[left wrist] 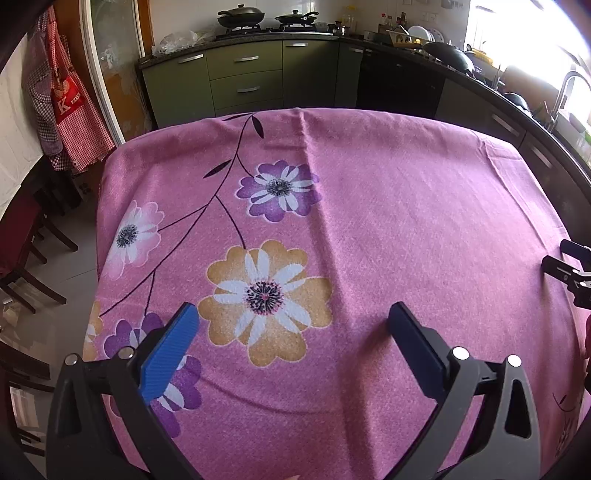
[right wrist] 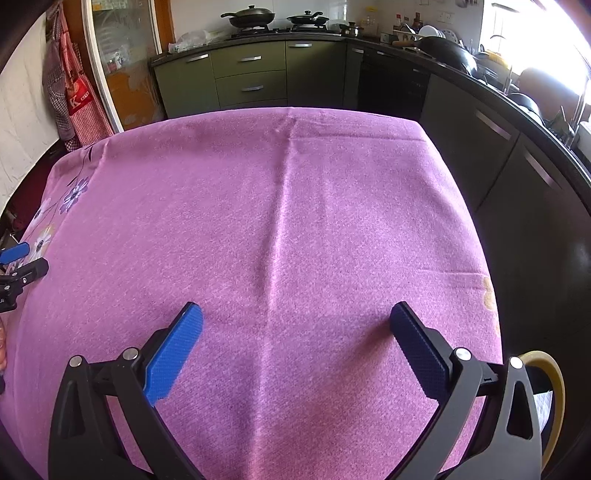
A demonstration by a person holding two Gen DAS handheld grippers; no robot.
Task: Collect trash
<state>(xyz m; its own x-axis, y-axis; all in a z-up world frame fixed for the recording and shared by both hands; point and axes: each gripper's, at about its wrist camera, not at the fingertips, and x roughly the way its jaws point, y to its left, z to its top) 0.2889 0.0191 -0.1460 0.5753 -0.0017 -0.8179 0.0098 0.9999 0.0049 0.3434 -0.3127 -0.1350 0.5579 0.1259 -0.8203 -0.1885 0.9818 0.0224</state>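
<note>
No trash shows on the cloth [left wrist: 406, 221] in either wrist view, so the task's thing is either out of frame or not yet reached; you cannot tell which. The only candidate is a yellowish ring [right wrist: 554, 384], perhaps a tape roll, at 4 o'clock in the right wrist view, past the table's right edge and partly hidden behind the jaw frame. Whether it is trash cannot be judged from here.

Your left gripper [left wrist: 295, 343] hangs over the near part of the table, jaws wide with nothing between them. It sits above the orange flower [left wrist: 264, 299], which is printed pattern, not litter. Your right gripper [right wrist: 295, 343] is held the same way over the plain pink half, jaws wide and empty. Each gripper appears at the side edge of the other's view, at 3 o'clock in the left view and at 9 o'clock in the right, so the two are held side by side and well apart.

Both tools point toward 12 o'clock, across the table to the cabinets [left wrist: 243, 77] and the stove with its pans [left wrist: 240, 16]. This reads as a surveying or rest stance: open jaws suit a pick-up, and the level aim lets each camera take in the whole table. An apron [left wrist: 74, 118] hangs at 10 o'clock and a chair [left wrist: 22, 251] stands at 9 o'clock.
</note>
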